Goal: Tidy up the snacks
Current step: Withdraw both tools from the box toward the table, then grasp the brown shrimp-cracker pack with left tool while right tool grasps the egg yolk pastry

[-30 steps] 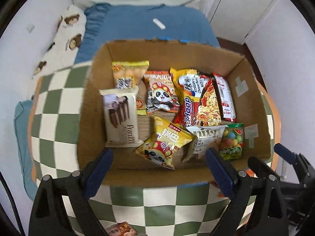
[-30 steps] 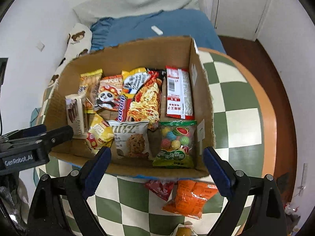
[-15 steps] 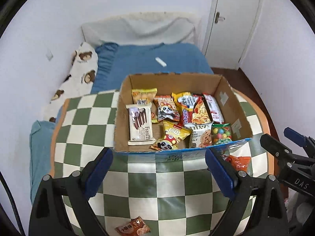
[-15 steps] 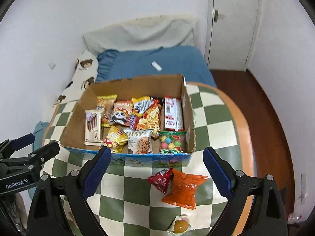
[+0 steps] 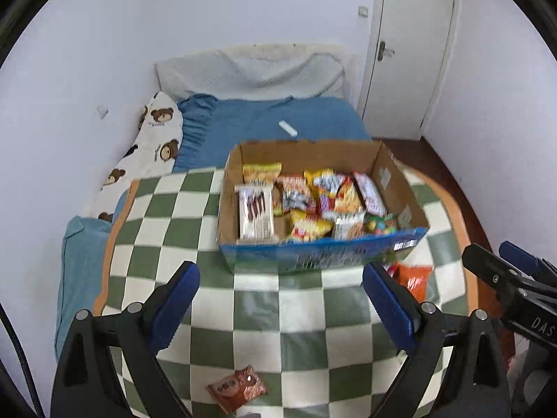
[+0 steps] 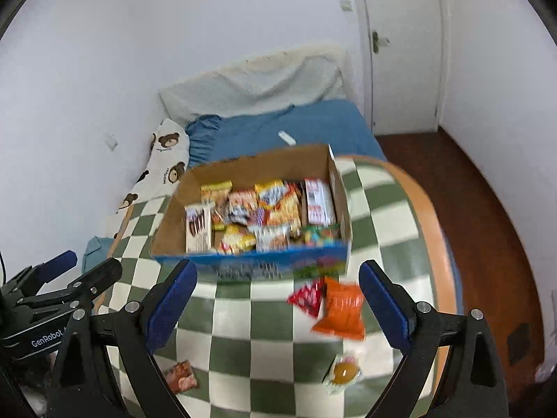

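White walls (image 5: 243,17) on all sides. White door (image 5: 410,52) with lever handle at right rear corner; small switch plate beside it. Dark reddish-brown wooden floor (image 6: 487,209) along right. Bed (image 5: 278,118) behind table: blue sheet, pale blanket bunched at head, bear-print pillow (image 5: 153,139) against left wall. Round table (image 5: 167,209) wore green-and-white checked cloth with orange border. Light even, diffuse.
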The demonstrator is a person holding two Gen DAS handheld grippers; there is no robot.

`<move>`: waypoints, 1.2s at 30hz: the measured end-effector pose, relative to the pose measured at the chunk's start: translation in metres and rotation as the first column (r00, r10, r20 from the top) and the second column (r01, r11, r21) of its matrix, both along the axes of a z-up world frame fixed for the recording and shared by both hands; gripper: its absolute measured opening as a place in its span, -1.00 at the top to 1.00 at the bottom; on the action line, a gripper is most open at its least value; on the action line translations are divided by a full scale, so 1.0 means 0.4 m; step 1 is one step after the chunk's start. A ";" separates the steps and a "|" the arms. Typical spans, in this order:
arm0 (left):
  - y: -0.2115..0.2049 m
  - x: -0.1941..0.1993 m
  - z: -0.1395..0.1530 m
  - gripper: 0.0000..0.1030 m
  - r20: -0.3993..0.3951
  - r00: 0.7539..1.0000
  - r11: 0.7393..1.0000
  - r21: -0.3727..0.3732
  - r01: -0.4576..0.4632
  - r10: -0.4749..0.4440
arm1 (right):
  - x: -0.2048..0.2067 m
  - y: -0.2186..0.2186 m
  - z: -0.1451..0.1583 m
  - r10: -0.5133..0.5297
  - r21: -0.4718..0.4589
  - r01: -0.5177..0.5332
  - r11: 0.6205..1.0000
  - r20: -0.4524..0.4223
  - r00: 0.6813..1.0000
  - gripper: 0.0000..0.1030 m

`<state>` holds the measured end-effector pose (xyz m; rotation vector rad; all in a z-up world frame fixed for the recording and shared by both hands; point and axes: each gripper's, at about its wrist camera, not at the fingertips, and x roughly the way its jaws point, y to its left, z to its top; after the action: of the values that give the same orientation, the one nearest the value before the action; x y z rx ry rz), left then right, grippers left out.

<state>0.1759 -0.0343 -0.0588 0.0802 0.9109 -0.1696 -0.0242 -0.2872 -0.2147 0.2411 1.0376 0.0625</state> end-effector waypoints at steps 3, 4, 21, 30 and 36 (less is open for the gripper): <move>0.005 -0.023 -0.063 -0.87 -0.042 0.999 0.999 0.039 0.004 -0.002 | -0.036 -0.039 -0.099 -0.053 0.039 0.057 0.998 -0.116 0.992 -0.87; 0.006 -0.031 -0.100 -0.87 -0.075 0.997 0.998 0.064 0.010 -0.005 | -0.046 -0.052 -0.133 -0.071 0.046 0.078 0.996 -0.149 0.986 -0.87; 0.062 -0.156 -0.619 -0.87 -0.562 0.825 0.922 0.285 0.261 -0.059 | -0.121 -0.047 -0.574 -0.055 -0.015 0.054 0.998 -0.423 0.905 -0.25; 0.125 -0.164 -0.623 -0.86 -0.581 0.813 0.895 0.348 0.279 -0.028 | -0.134 0.202 -0.579 0.192 0.092 -0.169 0.981 -0.422 0.886 -0.25; 0.100 -0.150 -0.641 -0.86 -0.594 0.797 0.860 0.347 0.374 -0.107 | -0.146 0.246 -0.615 0.244 0.114 -0.215 0.970 -0.456 0.856 -0.25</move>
<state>0.1159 0.0055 -0.3153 0.6183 1.5230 -0.2304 -0.0825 -0.1886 -0.4607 0.1871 1.5489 0.2629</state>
